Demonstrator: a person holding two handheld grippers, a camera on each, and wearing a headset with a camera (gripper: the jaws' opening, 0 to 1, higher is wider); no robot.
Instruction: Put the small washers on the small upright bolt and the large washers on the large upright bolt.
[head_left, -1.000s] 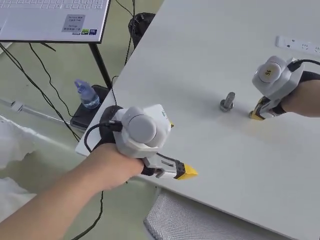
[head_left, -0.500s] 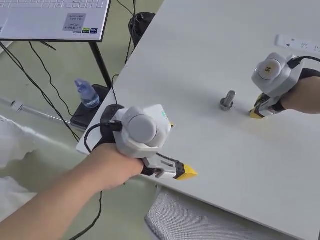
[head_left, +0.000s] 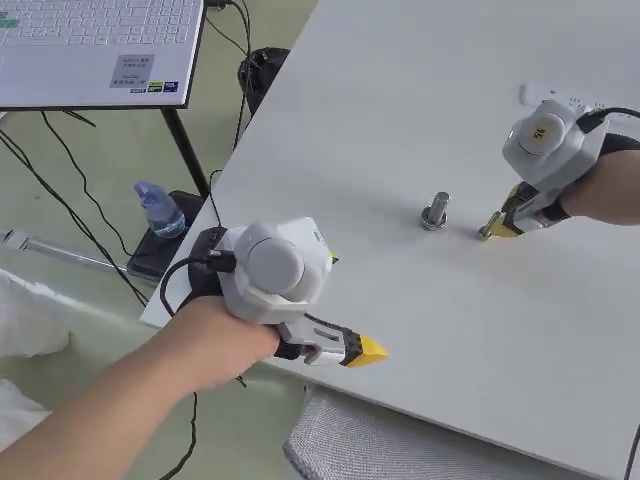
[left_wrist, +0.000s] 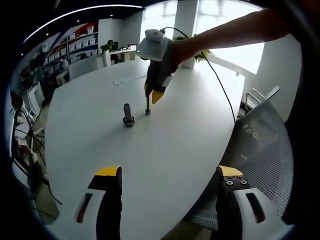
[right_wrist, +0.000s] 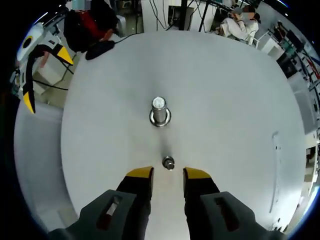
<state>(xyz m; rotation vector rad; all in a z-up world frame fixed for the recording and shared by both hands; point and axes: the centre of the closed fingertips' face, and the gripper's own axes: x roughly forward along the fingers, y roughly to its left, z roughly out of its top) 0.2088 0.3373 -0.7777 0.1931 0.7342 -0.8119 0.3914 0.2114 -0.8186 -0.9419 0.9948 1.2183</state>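
The large upright bolt (head_left: 435, 211) (right_wrist: 160, 112) stands on the white table (head_left: 400, 110), with a ring around its base. A small upright bolt (head_left: 485, 232) (right_wrist: 168, 162) stands to its right. My right gripper (head_left: 498, 226) (right_wrist: 168, 173) is open by a narrow gap, its yellow tips just behind the small bolt and off it. In the left gripper view the small bolt (left_wrist: 148, 106) stands below the right gripper (left_wrist: 153, 95). My left gripper (head_left: 366, 350) (left_wrist: 169, 172) hovers at the table's near edge, wide open, nothing between its jaws.
Off the table's left side are a laptop on a stand (head_left: 100, 50), hanging cables and a water bottle (head_left: 158, 208) on the floor. A mesh chair (head_left: 340, 445) sits below the near edge. A white power strip (head_left: 560, 98) lies at the far right.
The head camera has shifted. My right gripper has drawn back a little from the table, and the small bolt now shows upright in front of its tips. My left gripper holds its place.
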